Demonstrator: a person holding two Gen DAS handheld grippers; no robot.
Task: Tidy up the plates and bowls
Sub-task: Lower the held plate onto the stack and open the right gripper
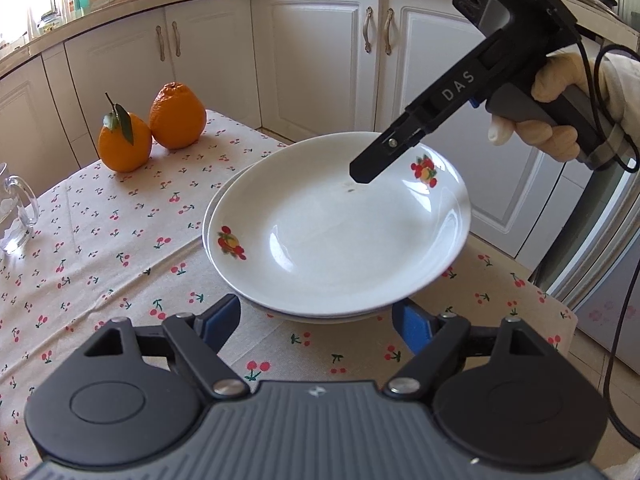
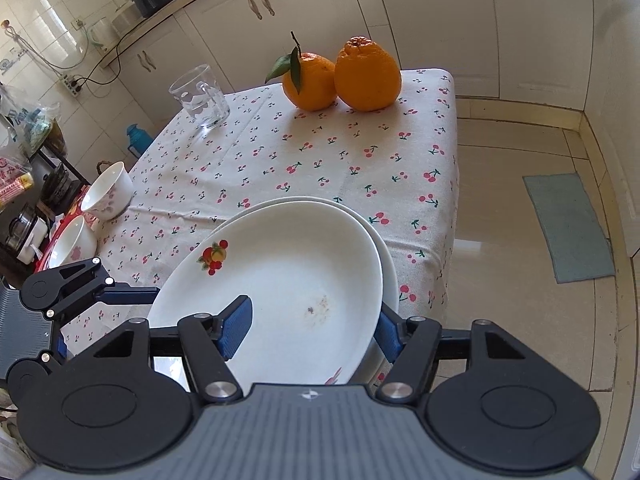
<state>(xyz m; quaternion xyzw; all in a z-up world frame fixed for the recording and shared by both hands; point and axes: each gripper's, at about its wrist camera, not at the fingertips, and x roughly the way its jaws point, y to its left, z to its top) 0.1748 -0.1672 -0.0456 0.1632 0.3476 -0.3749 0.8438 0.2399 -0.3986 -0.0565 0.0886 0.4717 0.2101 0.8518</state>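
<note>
Two shallow, round, glossy white plates sit stacked near the desk's (image 2: 280, 152) front corner, on a cloth printed with small red cherries. The top plate (image 1: 340, 228) is slightly tilted and offset on the lower plate (image 2: 386, 248), and carries small fruit decals on its rim and a faint brownish smear inside.

The left tongs (image 1: 320, 320) stand apart at the near edge of the stack, their ribbed blue pads on either side of the plates without pressing them. The right tongs (image 2: 312, 330) straddle the top plate's rim, one blue pad above the inner surface and one outside; they also stand apart, with no clear clamping.

Two bumpy oranges (image 2: 340, 76), one with a leaf, touch at the far end. A clear glass mug (image 2: 202, 98) stands nearby. Two white flowered bowls (image 2: 108, 192) sit at the left edge.
</note>
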